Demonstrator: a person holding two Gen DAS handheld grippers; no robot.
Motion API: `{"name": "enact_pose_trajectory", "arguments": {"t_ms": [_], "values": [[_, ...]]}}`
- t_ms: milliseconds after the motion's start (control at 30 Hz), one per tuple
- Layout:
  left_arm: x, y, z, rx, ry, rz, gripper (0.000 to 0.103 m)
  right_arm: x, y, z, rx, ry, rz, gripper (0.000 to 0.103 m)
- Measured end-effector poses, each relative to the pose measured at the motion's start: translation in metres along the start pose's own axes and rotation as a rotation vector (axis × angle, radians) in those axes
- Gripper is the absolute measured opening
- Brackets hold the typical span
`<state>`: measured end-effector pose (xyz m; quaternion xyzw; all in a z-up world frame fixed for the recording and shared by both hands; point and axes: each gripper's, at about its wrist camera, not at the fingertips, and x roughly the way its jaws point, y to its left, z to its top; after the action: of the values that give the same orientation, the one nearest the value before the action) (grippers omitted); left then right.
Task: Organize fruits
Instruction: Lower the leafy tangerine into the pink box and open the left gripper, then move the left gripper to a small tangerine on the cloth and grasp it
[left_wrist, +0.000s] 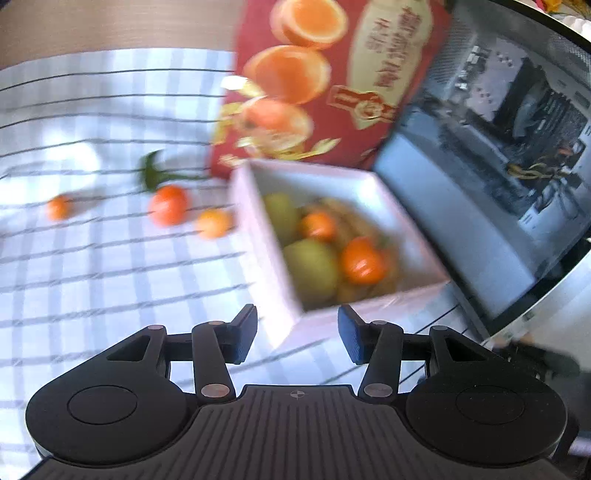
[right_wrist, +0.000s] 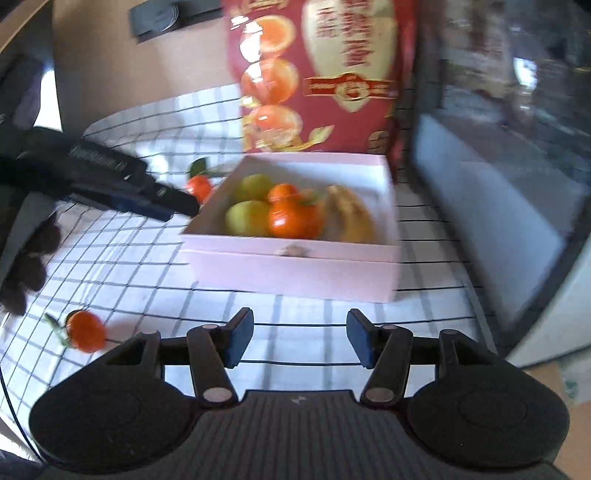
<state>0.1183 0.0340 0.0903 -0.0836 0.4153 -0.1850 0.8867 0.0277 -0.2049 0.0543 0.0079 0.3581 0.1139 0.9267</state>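
Our left gripper (left_wrist: 297, 334) and right gripper (right_wrist: 299, 338) both stand half open and hold nothing. Ahead, the pink box (right_wrist: 291, 269) already holds pears, mandarins and bananas; loose mandarins (left_wrist: 168, 205) lie on the checked cloth (left_wrist: 110, 280). A hurried pinch could roll one away. Blur hides how many remain.

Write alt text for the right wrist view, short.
A pale pink box on a checked tablecloth holds green fruit, tangerines and bananas. The right gripper is in front of it, jaws open and empty, and a loose tangerine lies at lower left. A red bag stands behind.
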Motion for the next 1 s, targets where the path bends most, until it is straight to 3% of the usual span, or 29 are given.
{"name": "enact_pose_trajectory", "arguments": {"t_ms": [200, 333, 467, 667, 900, 1000], "values": [[-0.045, 0.05, -0.033, -0.136, -0.036, 0.149, 0.053, 0.019, 0.033, 0.001, -0.074, 0.041, 0.093, 0.056], [-0.063, 0.068, -0.047, -0.207, -0.029, 0.18, 0.053, 0.029, 0.053, -0.004, -0.123, 0.07, 0.15, 0.056], [-0.057, 0.052, -0.056, -0.14, 0.044, 0.132, 0.053, 0.038, 0.07, -0.011, -0.158, 0.102, 0.195, 0.056], [-0.03, 0.012, -0.067, 0.086, 0.13, 0.193, 0.053, 0.041, 0.08, -0.019, -0.186, 0.121, 0.201, 0.056], [-0.029, 0.021, -0.052, 0.039, 0.091, 0.172, 0.053, 0.038, 0.068, -0.022, -0.147, 0.113, 0.169, 0.056], [-0.033, 0.034, -0.035, -0.007, 0.027, 0.154, 0.053, 0.039, 0.065, -0.021, -0.129, 0.111, 0.155, 0.056]]}}
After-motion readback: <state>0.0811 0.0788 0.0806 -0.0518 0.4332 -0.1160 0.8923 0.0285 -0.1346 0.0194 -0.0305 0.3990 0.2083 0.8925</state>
